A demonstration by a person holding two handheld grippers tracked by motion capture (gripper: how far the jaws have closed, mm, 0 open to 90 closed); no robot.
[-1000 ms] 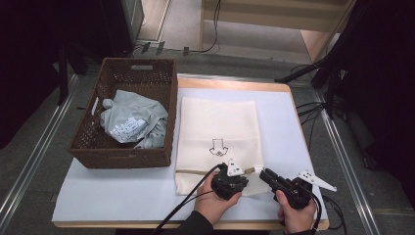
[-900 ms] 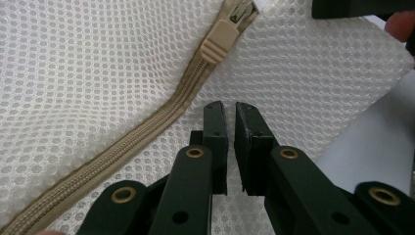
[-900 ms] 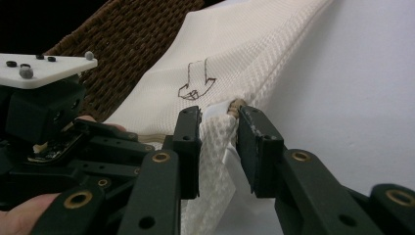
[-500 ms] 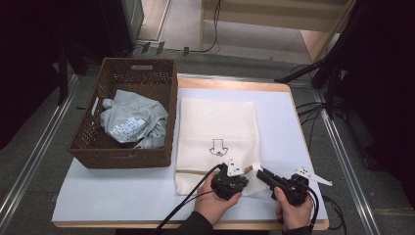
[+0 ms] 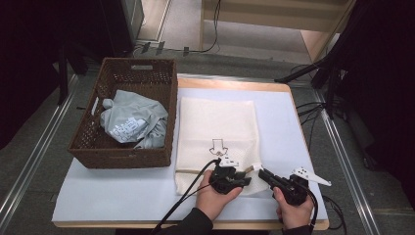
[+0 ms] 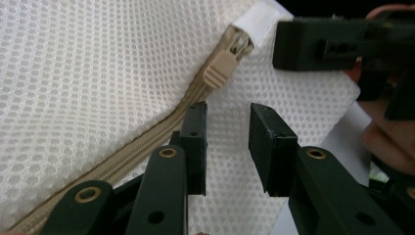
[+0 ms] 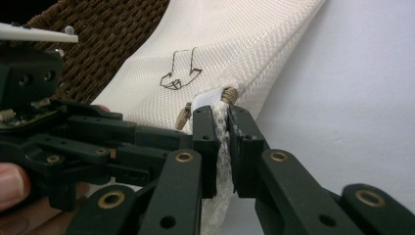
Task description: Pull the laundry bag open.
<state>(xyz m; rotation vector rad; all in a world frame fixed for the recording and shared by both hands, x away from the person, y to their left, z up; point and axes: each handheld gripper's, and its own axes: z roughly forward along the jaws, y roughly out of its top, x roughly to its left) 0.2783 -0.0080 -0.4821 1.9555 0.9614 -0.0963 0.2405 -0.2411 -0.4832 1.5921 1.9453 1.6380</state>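
On the table there is 1 white mesh bag, 1 brown basket and 2 grippers. The basket stands just left of the mesh bag, touching its edge, and holds 1 grey cloth.

The right gripper is at the near right corner of the mesh bag and its jaws are closed on the mesh there. The left gripper is just beside it, over the same corner, with its jaws apart and holding nothing.

The left gripper view shows 1 beige zipper and its pull tab, just ahead of the open jaws; the high view does not show these clearly. The right gripper view shows 1 drawn arrow on the mesh bag.
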